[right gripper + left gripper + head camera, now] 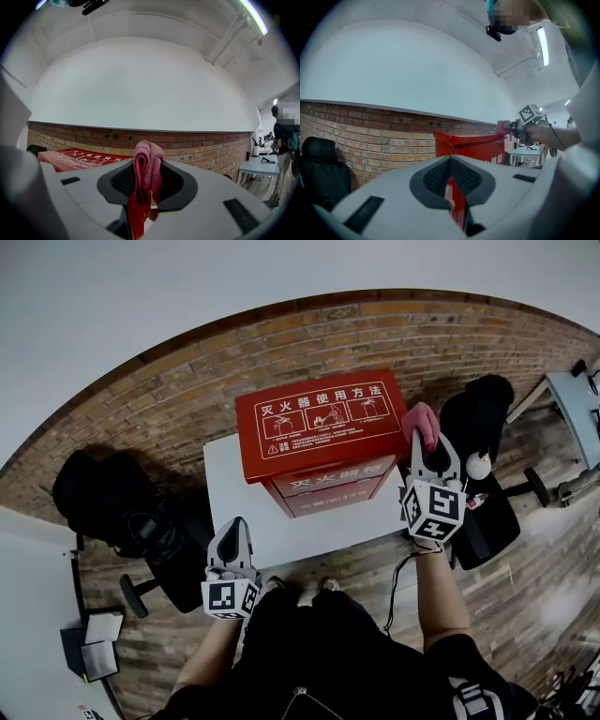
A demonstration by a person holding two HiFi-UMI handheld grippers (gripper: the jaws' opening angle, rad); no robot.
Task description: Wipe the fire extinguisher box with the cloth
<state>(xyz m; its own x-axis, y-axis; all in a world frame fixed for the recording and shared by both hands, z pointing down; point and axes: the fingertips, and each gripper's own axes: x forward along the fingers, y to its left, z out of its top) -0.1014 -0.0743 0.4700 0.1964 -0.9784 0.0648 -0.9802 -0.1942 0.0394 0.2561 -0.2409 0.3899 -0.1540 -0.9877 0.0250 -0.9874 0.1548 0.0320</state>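
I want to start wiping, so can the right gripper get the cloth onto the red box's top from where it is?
Probably yes. The right gripper holds the pink cloth just by the top right edge of the red box, with nothing between them.

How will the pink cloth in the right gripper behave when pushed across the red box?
Probably floppy: the cloth bunches in folds in the right gripper, so it should flatten and drag. It looks light, and its knit texture likely grips the box lid.

Grey hand-held grippers [234,523] [424,439] bear black-and-white marker cubes [231,598] [433,507]; clothing [319,652] black
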